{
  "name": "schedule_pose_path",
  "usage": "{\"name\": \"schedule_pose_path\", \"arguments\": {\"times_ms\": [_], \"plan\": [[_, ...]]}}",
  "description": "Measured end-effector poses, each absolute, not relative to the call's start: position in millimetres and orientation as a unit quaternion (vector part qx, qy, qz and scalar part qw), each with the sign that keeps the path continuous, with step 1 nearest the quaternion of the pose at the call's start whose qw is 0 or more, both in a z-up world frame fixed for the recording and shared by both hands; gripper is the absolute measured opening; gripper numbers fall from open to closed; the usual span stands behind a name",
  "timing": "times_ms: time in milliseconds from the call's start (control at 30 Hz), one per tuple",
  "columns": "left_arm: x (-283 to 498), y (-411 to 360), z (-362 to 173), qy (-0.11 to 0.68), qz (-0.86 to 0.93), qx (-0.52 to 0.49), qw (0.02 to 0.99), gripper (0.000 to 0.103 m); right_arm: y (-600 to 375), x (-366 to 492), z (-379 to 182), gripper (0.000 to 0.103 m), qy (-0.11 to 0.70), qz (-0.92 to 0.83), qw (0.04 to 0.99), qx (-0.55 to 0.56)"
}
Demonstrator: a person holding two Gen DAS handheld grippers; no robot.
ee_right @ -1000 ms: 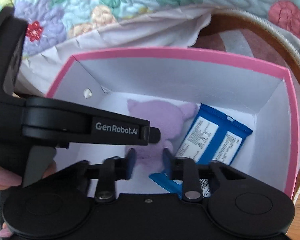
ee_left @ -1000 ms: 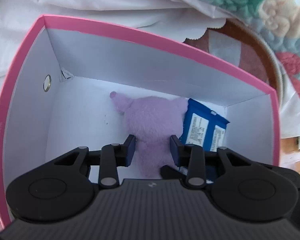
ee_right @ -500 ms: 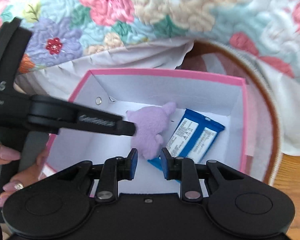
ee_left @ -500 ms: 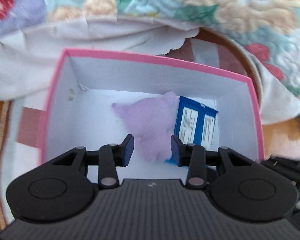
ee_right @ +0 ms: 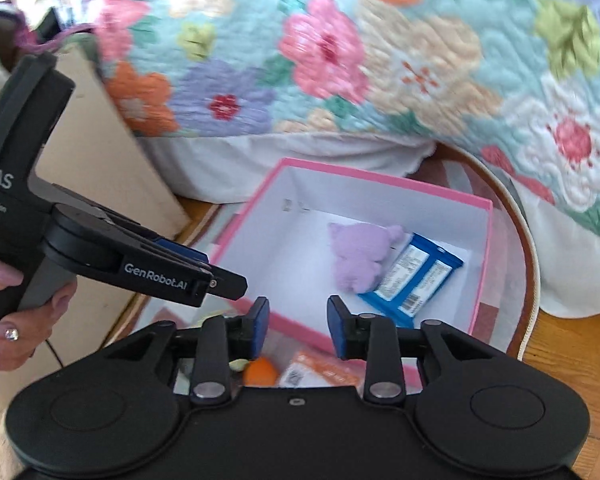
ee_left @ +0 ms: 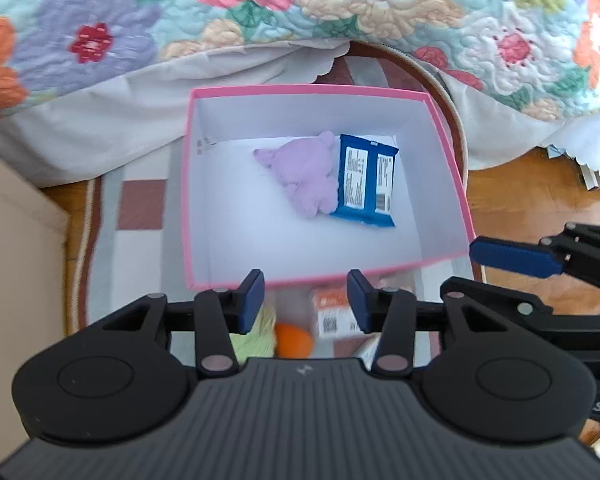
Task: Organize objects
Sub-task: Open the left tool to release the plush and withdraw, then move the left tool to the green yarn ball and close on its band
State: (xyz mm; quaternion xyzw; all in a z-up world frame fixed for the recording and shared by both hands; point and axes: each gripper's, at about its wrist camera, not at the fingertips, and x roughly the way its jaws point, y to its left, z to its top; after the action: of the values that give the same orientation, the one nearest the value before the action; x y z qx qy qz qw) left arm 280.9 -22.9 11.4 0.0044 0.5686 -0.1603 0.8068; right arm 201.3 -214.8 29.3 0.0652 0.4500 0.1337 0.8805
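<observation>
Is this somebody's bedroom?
Probably a bedroom. A flowery quilt hangs over what looks like a bed's edge, with a rug on a wooden floor beside it. A pink box on the rug holds a purple plush toy.

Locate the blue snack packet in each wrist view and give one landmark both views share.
Left wrist: blue snack packet right of centre, inside the pink box.
Right wrist: it lies centre-right, tilted.
Shared landmark: the purple plush toy touching its left side.
</observation>
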Motion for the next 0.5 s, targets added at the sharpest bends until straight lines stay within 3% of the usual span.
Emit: {"name": "schedule_pose_path", "arguments": {"times_ms": [500], "plan": [[158.2, 20.9, 89.3, 0.517, -0.171, 0.058, 0.837, 0.061, -169.6, 111.3, 72.9, 0.073, 0.439, 0.179, 0.881, 0.017]]}}
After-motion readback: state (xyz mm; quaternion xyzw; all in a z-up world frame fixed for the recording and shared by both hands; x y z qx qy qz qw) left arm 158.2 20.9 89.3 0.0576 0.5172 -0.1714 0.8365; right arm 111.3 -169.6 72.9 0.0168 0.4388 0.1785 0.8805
